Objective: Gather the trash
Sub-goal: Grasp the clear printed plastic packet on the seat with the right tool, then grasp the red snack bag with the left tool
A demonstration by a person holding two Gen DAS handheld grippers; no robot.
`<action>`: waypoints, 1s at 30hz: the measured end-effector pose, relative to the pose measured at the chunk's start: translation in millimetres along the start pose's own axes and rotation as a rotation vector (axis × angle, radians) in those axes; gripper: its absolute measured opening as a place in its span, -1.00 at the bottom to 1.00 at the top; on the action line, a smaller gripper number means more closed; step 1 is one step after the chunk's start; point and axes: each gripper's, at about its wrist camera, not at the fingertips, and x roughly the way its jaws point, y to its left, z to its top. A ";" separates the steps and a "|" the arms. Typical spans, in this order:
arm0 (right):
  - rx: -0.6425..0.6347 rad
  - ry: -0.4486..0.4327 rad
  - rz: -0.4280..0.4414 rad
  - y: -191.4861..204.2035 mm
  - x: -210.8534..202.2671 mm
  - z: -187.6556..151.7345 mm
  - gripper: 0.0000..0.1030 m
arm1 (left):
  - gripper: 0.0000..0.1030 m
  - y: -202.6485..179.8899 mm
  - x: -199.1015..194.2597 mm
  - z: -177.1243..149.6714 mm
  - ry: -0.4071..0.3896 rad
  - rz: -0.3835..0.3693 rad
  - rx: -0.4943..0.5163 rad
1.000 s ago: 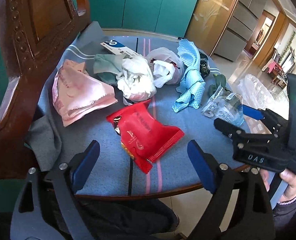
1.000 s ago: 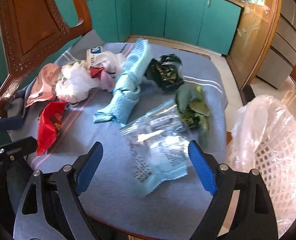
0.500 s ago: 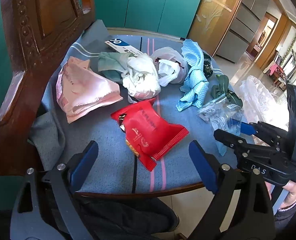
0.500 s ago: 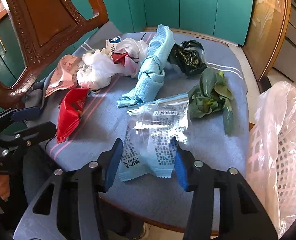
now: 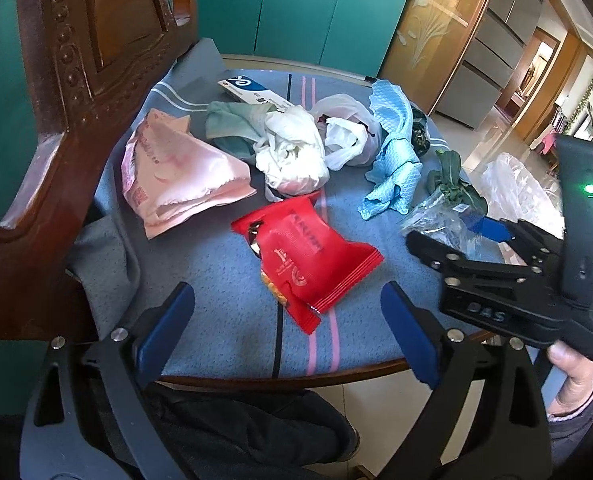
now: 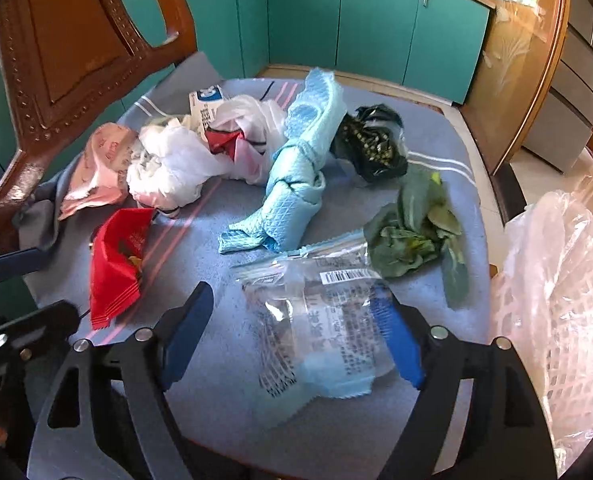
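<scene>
Trash lies on a blue-clothed round table (image 5: 224, 280). A red snack wrapper (image 5: 304, 256) lies just ahead of my open, empty left gripper (image 5: 288, 328); it also shows in the right wrist view (image 6: 114, 260). A clear plastic packet with a barcode (image 6: 320, 312) lies between the open jaws of my right gripper (image 6: 296, 332), its right side over the right finger. In the left wrist view the right gripper (image 5: 476, 236) sits over that packet (image 5: 436, 216). A white basket lined with a plastic bag (image 6: 556, 300) stands at the right.
Also on the table are a pink bag (image 5: 176, 172), crumpled white bags (image 5: 292, 156), a light blue cloth (image 6: 296, 168), a black patterned bag (image 6: 372, 148), green leaves (image 6: 412, 228) and a white box (image 5: 252, 90). A carved wooden chair back (image 5: 76, 80) stands at the left.
My right gripper narrowed around the clear packet half a second ago, then opened wide again. The packet has crumpled and shifted toward the right finger. The left gripper drifted slightly.
</scene>
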 end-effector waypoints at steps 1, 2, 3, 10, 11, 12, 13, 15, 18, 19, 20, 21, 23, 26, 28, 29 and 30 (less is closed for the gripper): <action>0.002 0.006 0.002 1.5 3.7 1.1 0.54 | 0.83 0.5 -0.6 -0.4 -0.001 0.000 0.000; 0.004 0.013 0.005 2.1 6.2 0.6 0.53 | 0.84 0.9 -0.8 -1.0 0.000 0.000 0.000; 0.007 0.019 0.009 2.4 8.8 -0.4 0.52 | 0.84 1.2 -0.9 -1.3 0.000 0.000 0.000; 0.022 0.029 0.050 -0.5 9.9 -4.9 0.04 | 0.84 3.5 -0.5 -3.1 0.003 0.003 -0.005; 0.030 0.027 0.053 -2.7 7.9 -5.5 0.03 | 0.84 4.0 -1.0 -2.9 0.001 0.003 -0.007; 0.039 0.024 0.057 -5.1 5.5 -6.0 0.03 | 0.84 5.0 -2.2 -2.9 -0.002 0.002 -0.011; 0.047 0.019 0.060 -7.4 2.9 -6.5 0.03 | 0.84 5.5 -2.8 -2.6 -0.004 0.002 -0.015; 0.059 0.009 0.062 -11.3 -2.8 -8.2 0.03 | 0.84 7.4 -2.7 -1.7 -0.005 -0.002 -0.026; 0.079 -0.010 0.066 -19.9 -13.1 -10.2 0.03 | 0.85 10.1 -0.1 0.8 0.004 -0.021 -0.055; 0.083 -0.012 0.066 -21.9 -15.3 -11.4 0.03 | 0.87 9.8 1.5 2.4 0.009 -0.035 -0.065; 0.088 -0.015 0.067 -24.4 -17.7 -12.4 0.03 | 0.89 8.9 3.5 4.2 0.012 -0.052 -0.070; 0.091 -0.016 0.066 -26.2 -19.5 -13.1 0.03 | 0.89 7.4 5.7 6.0 0.016 -0.065 -0.072; 0.093 -0.022 0.061 -28.3 -22.5 -13.7 0.03 | 0.89 2.6 14.0 12.9 0.026 -0.061 -0.080; 0.099 -0.027 0.062 -30.8 -27.2 -14.7 0.03 | 0.89 -4.7 27.9 24.6 0.040 -0.047 -0.091; 0.097 -0.029 0.059 -30.4 -29.3 -14.2 0.03 | 0.89 -10.6 39.8 32.3 0.053 -0.036 -0.088; 0.094 -0.030 0.054 -30.8 -30.7 -14.7 0.03 | 0.89 -12.0 47.3 35.4 0.068 -0.024 -0.087; 0.092 -0.031 0.048 -31.4 -32.3 -15.3 0.03 | 0.88 -13.2 51.8 36.8 0.077 -0.014 -0.089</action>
